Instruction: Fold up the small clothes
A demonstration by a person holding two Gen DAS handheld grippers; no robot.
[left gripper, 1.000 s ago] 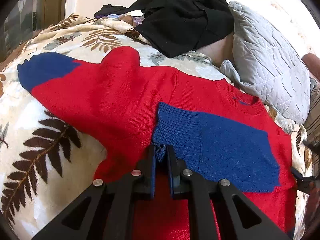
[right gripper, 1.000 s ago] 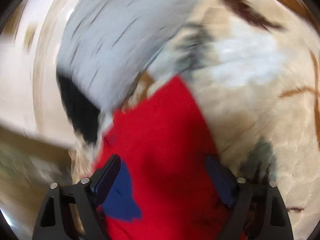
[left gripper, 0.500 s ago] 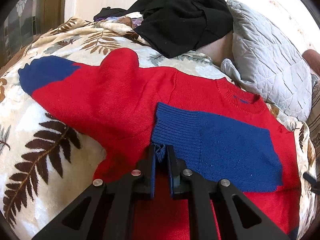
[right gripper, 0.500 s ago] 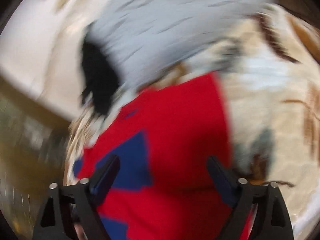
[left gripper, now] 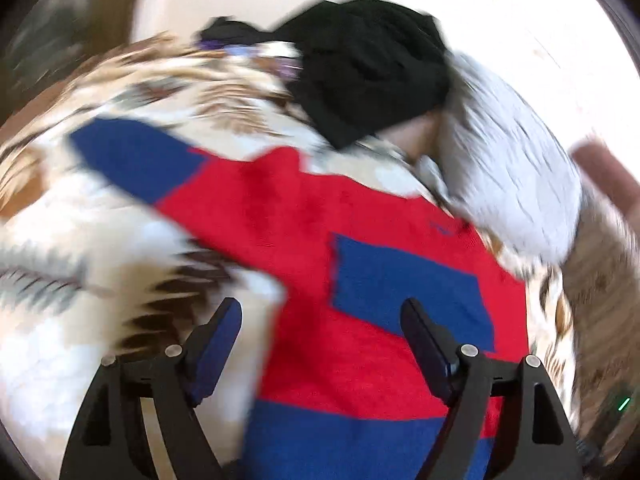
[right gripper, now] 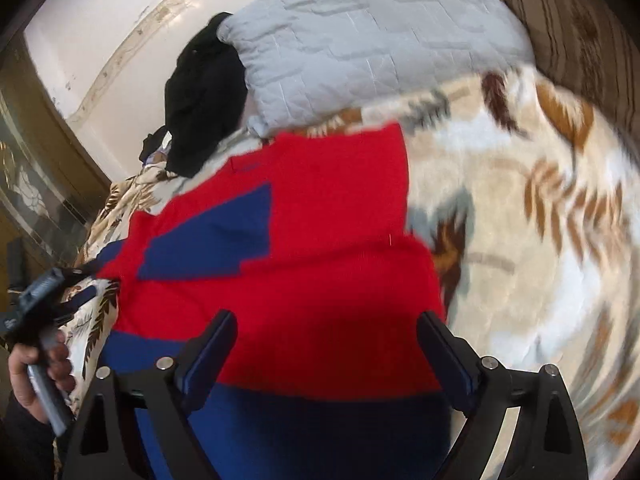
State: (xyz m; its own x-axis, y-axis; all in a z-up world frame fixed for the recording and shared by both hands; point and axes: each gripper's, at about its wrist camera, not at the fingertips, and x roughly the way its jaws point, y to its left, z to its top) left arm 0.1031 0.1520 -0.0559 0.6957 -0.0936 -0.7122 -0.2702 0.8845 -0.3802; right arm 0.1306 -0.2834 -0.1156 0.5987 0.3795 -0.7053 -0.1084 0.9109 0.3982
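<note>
Where the leaf-print blanket [left gripper: 60, 320] covers the bed, one red and blue sweater [left gripper: 320, 240] lies spread flat on it, neck toward the single grey quilted pillow [right gripper: 360, 40]; one heap of black clothes [left gripper: 368, 68] sits beside that pillow, touching its edge. The left wrist view alone shows the far sleeve, its blue end [left gripper: 132, 156] stretched out over the blanket to the left; it is heavily blurred, so finer detail is lost. The right wrist view alone shows the sweater's right edge against the bare blanket, a strip of wall and a dark wood frame at upper left, and the person's hand [right gripper: 36, 372] gripping the handle of the other tool at the lower left edge. Both views show one sleeve folded across the chest, its blue part [right gripper: 216, 236] lying on the red, and the blue hem band nearest the cameras. The left gripper [left gripper: 320, 344] hangs above the hem with its two fingers spread wide and nothing between them; the right gripper [right gripper: 326, 348] hangs over the lower red part likewise, fingers wide apart and holding nothing; whether either touches the cloth I cannot tell.
</note>
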